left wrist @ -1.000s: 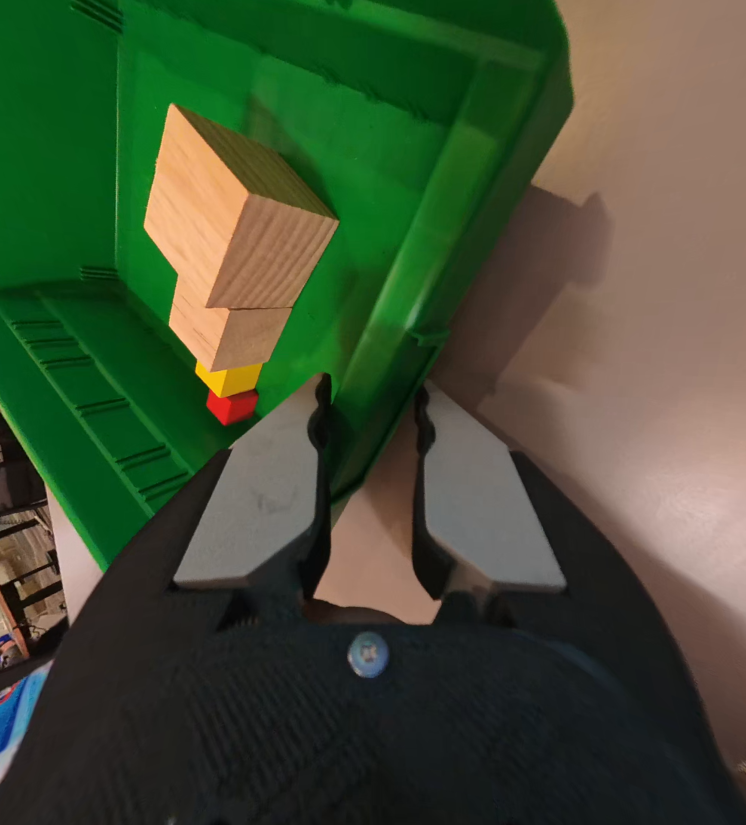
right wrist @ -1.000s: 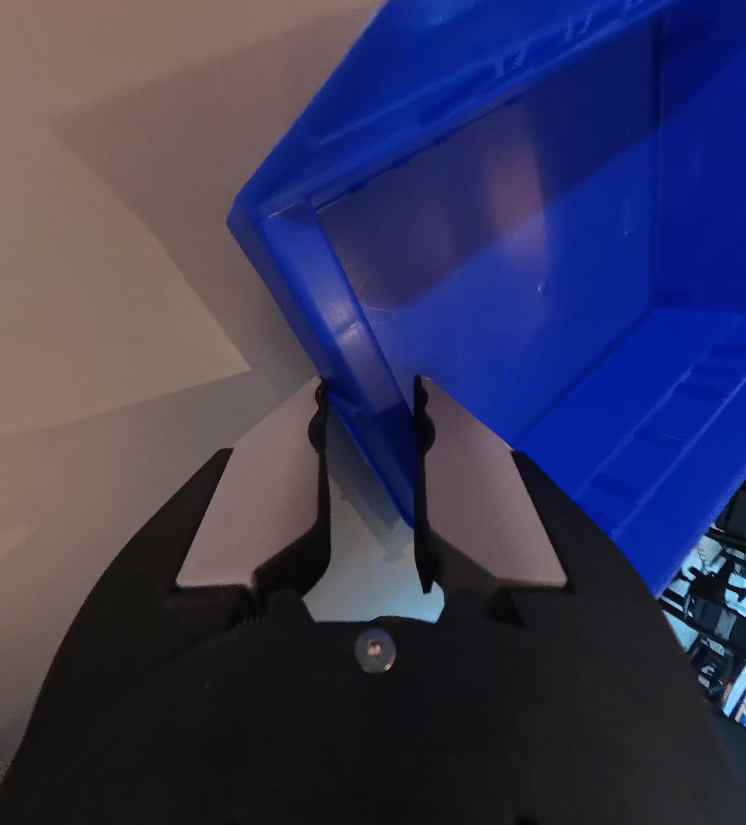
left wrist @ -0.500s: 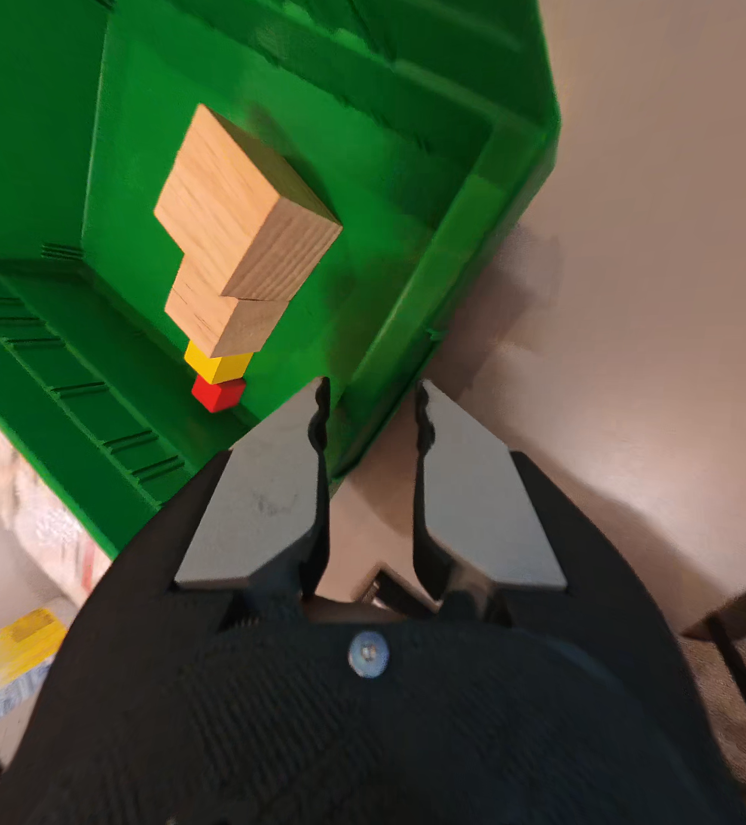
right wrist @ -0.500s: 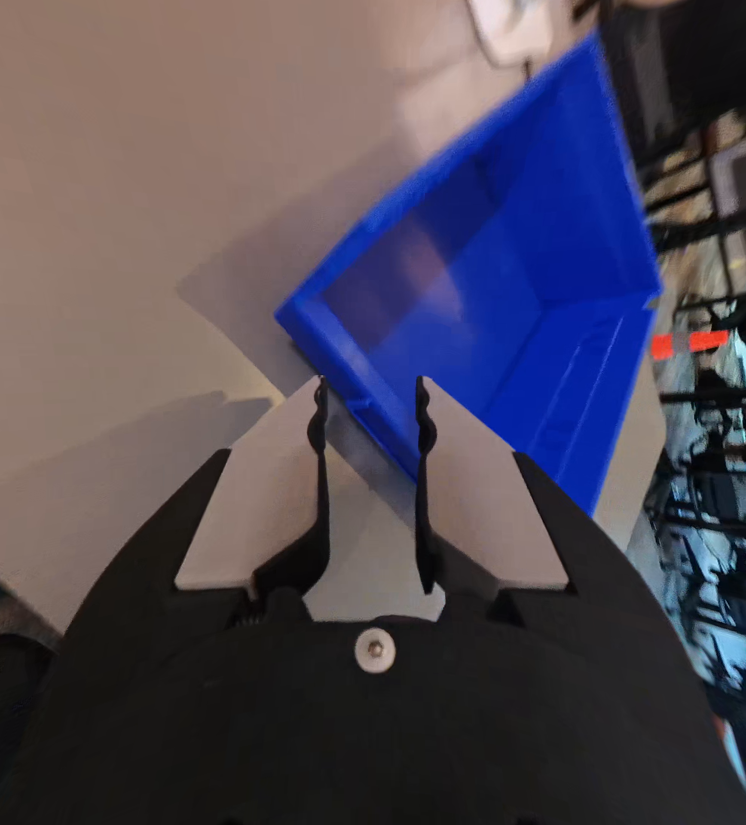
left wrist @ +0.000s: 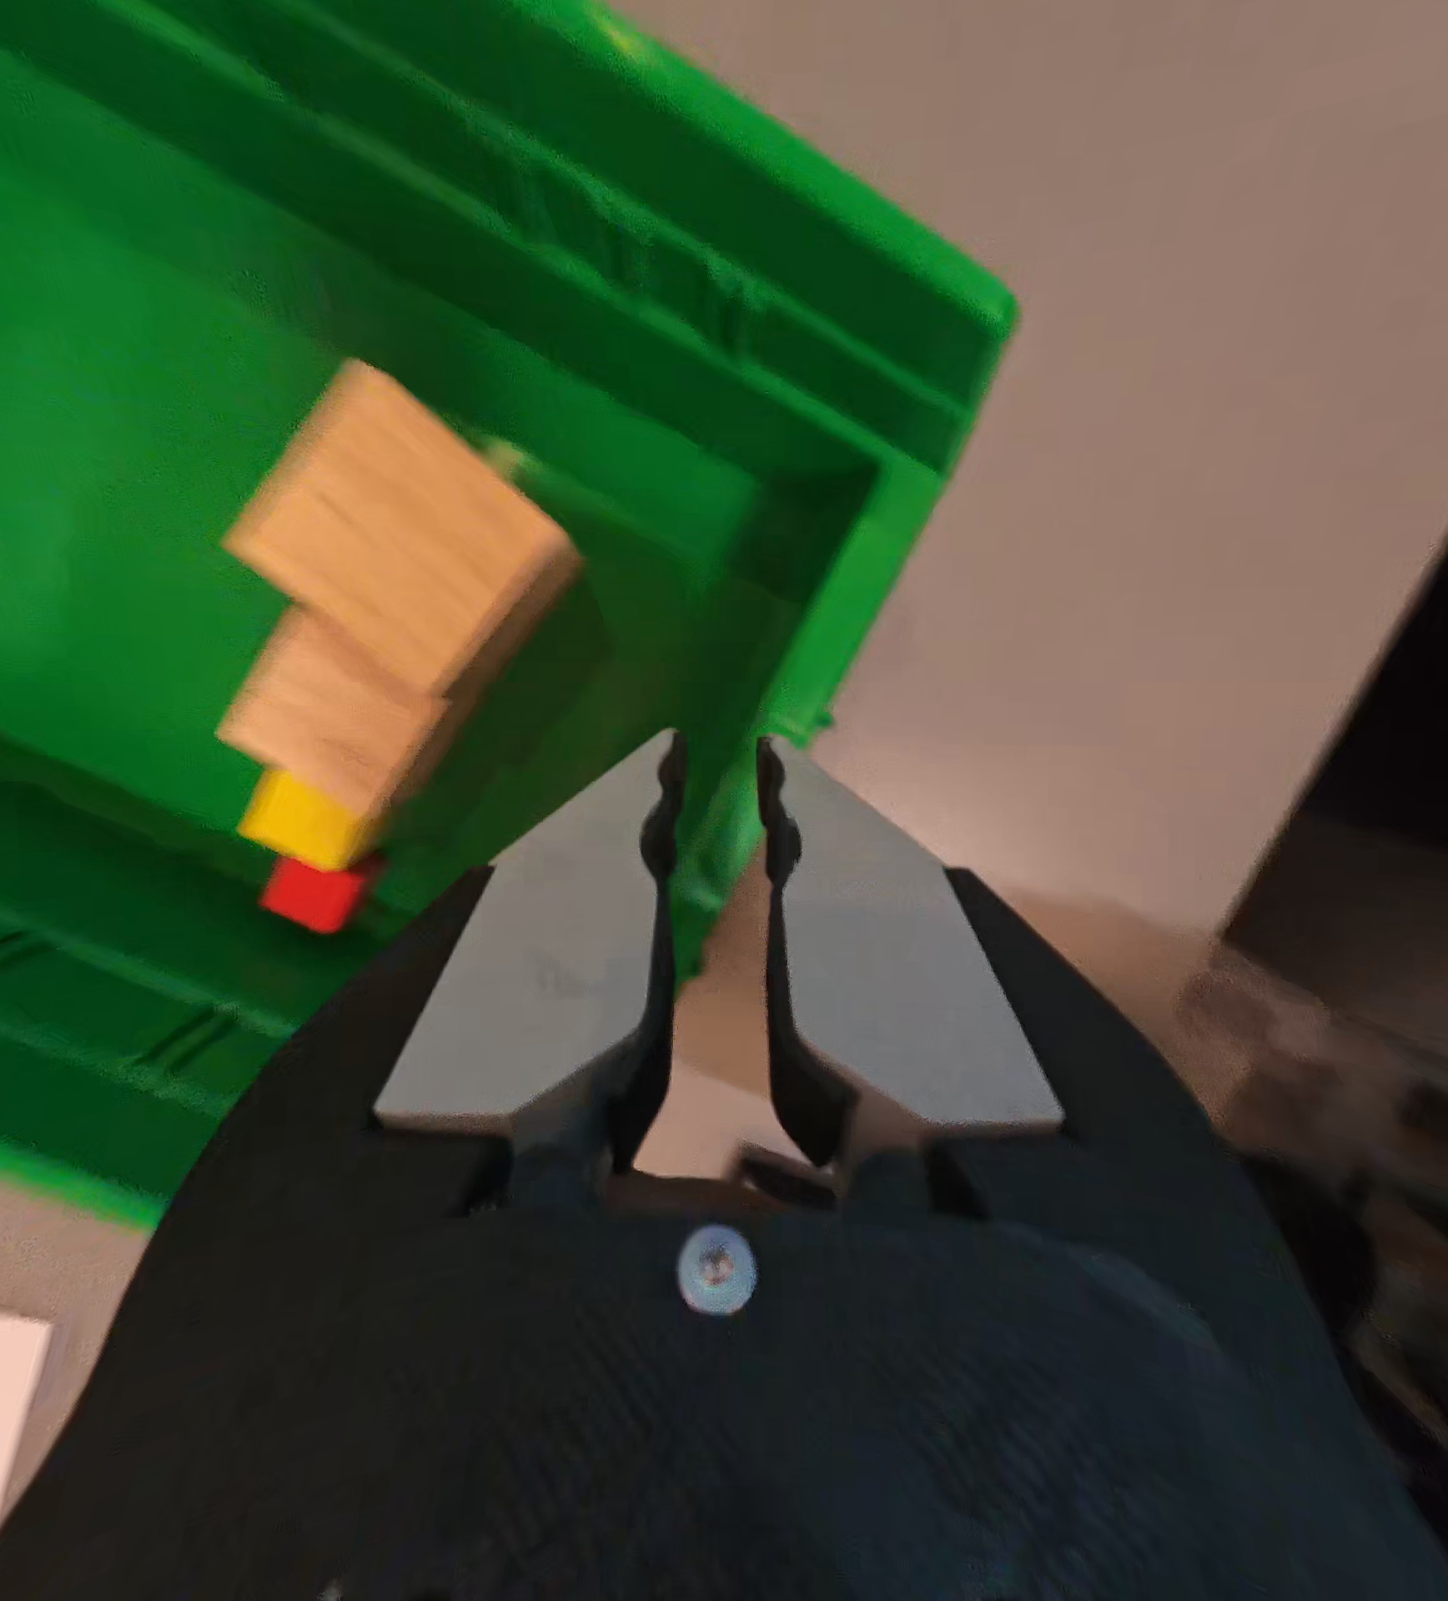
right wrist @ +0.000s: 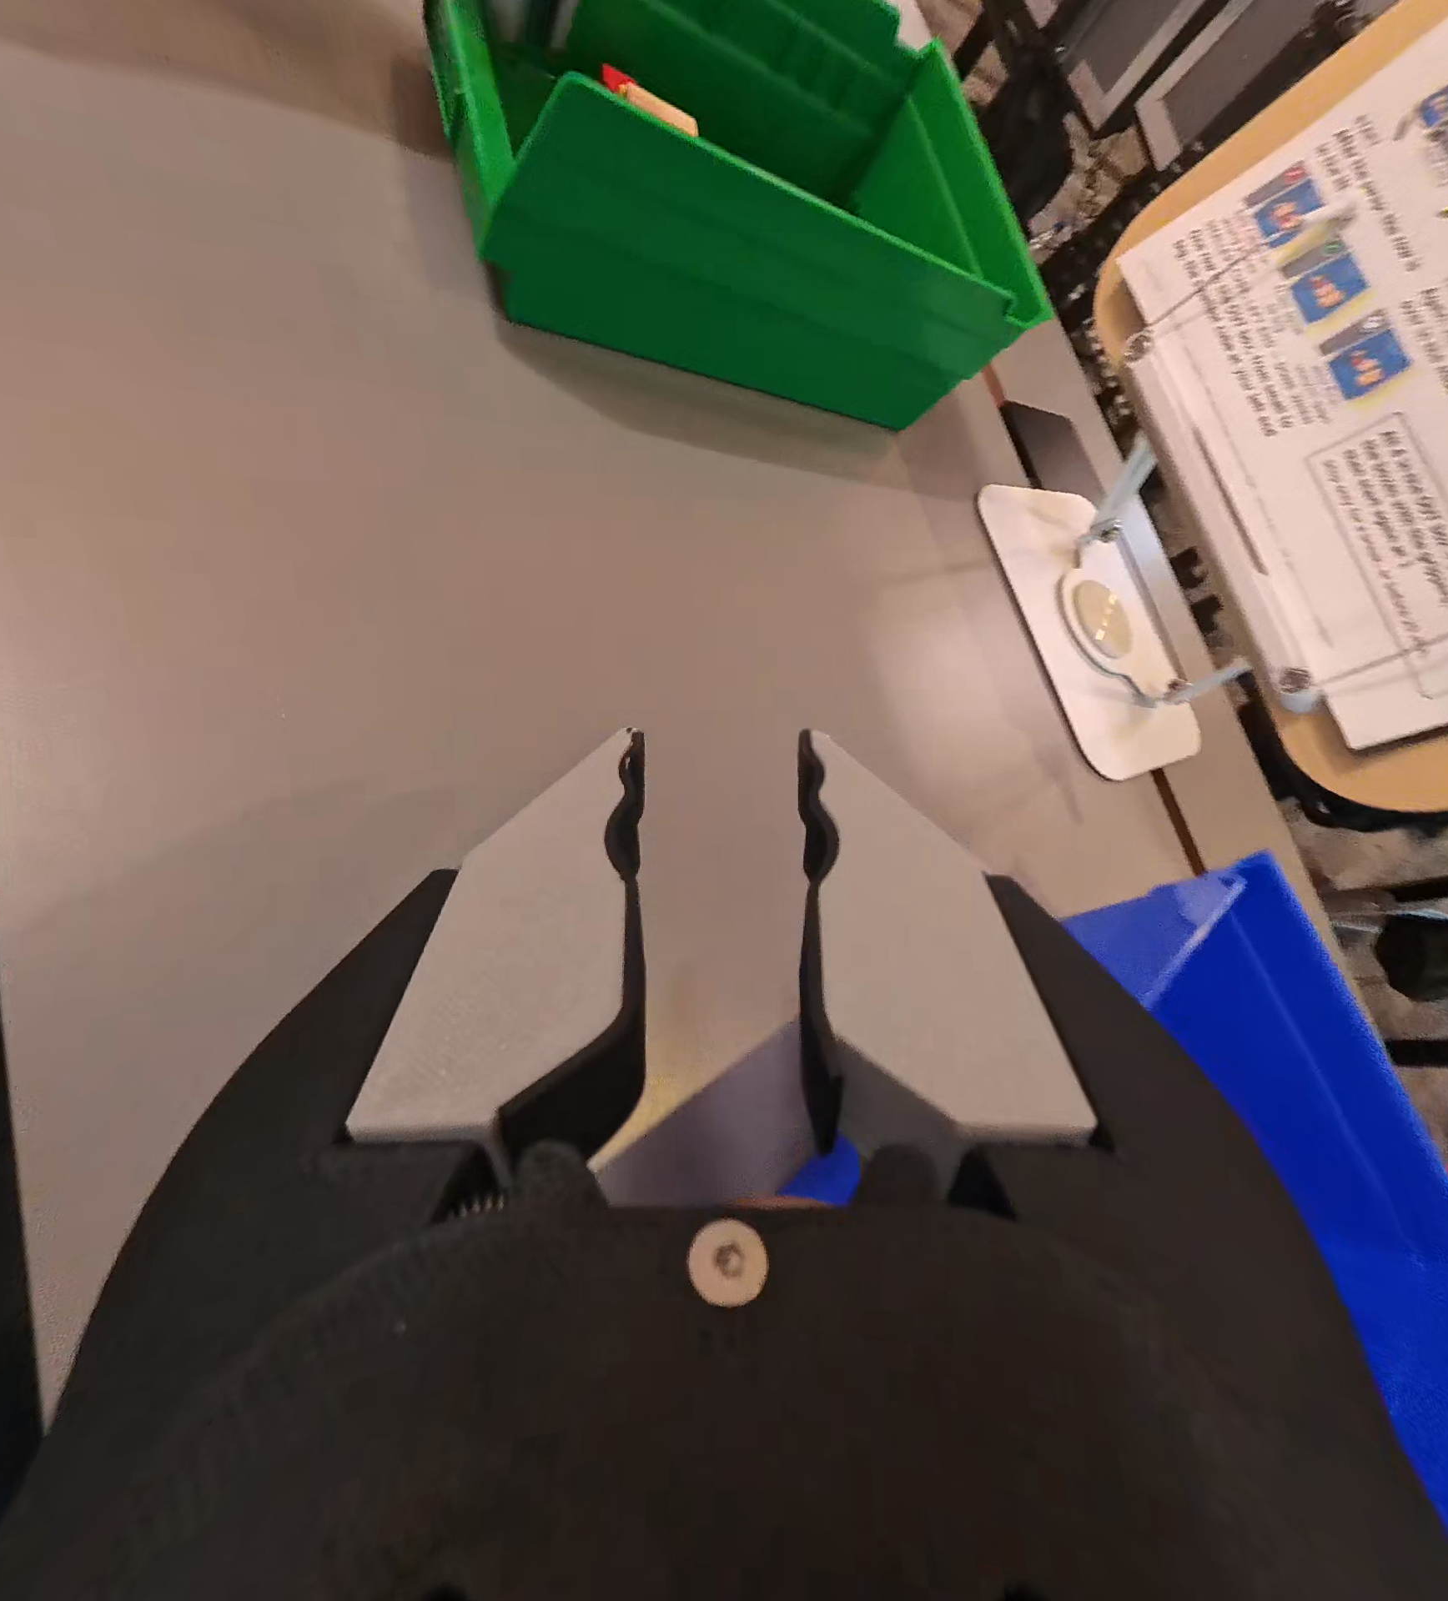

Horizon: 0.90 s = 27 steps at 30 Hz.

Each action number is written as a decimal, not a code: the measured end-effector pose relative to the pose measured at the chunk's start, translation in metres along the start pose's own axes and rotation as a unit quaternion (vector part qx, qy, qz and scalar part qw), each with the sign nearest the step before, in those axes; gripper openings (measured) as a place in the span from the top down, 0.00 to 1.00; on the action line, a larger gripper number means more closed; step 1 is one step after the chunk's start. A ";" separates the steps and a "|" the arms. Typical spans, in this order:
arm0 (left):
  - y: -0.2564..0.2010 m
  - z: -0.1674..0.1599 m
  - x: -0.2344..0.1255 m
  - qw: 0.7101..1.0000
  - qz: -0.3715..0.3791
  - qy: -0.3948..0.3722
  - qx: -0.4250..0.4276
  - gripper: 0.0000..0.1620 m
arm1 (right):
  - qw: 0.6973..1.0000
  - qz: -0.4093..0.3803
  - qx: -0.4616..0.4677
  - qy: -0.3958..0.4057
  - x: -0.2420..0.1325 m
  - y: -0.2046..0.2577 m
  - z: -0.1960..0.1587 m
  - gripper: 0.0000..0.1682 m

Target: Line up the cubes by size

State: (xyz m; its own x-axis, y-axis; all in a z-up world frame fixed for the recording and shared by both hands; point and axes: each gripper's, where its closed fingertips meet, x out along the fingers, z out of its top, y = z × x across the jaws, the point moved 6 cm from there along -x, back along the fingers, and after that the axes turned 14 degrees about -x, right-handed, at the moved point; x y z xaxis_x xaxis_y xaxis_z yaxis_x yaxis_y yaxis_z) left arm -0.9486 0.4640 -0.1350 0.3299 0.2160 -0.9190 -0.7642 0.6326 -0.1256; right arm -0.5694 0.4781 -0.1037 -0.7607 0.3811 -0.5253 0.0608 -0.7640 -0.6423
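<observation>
Fingers of the left gripper [left wrist: 716, 752] stood narrowly apart astride the green bin's [left wrist: 920, 554] wall, touch unclear through blur. Left of them, inside, four cubes lay touching in a row: red [left wrist: 313, 894] nearest, yellow [left wrist: 300, 819], small wooden [left wrist: 330, 710], large wooden [left wrist: 395, 528]. Right gripper [right wrist: 719, 752] fingers were parted, empty, above the bench [right wrist: 270, 520]; a blue bin [right wrist: 1275, 1022] sat beside them to the right.

The left wrist view looks along its jaws from very close, down into a green bin [left wrist: 140, 485] that fills the upper left of the frame, blurred. The right wrist view looks from farther back across the counter [right wrist: 287, 485]; the same green bin [right wrist: 755, 286] sits top centre, a blue bin [right wrist: 1275, 1040] lower right.
</observation>
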 end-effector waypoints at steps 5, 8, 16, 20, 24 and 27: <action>0.051 -0.010 0.010 0.989 0.100 0.059 -0.093 1.00 | 0.999 0.033 0.014 -0.016 0.032 0.002 -0.002 0.81; 0.058 -0.029 0.039 0.974 0.140 0.166 -0.066 1.00 | 0.999 0.029 0.017 -0.034 0.049 0.001 -0.003 0.83; 0.100 0.012 0.045 0.917 0.369 0.066 -0.135 1.00 | 0.997 -0.049 -0.005 -0.059 0.063 0.008 -0.011 0.92; 0.086 0.032 0.045 0.931 0.318 -0.040 -0.173 1.00 | 0.998 -0.037 -0.013 -0.042 0.067 0.015 -0.015 0.91; 0.079 0.018 0.042 0.930 0.332 -0.002 -0.157 1.00 | 0.999 -0.028 -0.019 -0.032 0.071 0.021 -0.015 0.91; 0.053 -0.002 0.054 0.957 0.253 0.072 -0.124 1.00 | 0.999 -0.024 -0.022 -0.025 0.074 0.023 -0.017 0.91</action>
State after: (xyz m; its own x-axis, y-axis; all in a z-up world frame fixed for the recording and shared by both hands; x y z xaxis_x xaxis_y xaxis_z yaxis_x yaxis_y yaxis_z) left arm -0.9722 0.5074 -0.1915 -0.1830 0.3317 -0.9255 -0.9199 0.2744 0.2803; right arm -0.6127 0.4974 -0.1670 -0.7950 0.3895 -0.4651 0.0505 -0.7216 -0.6905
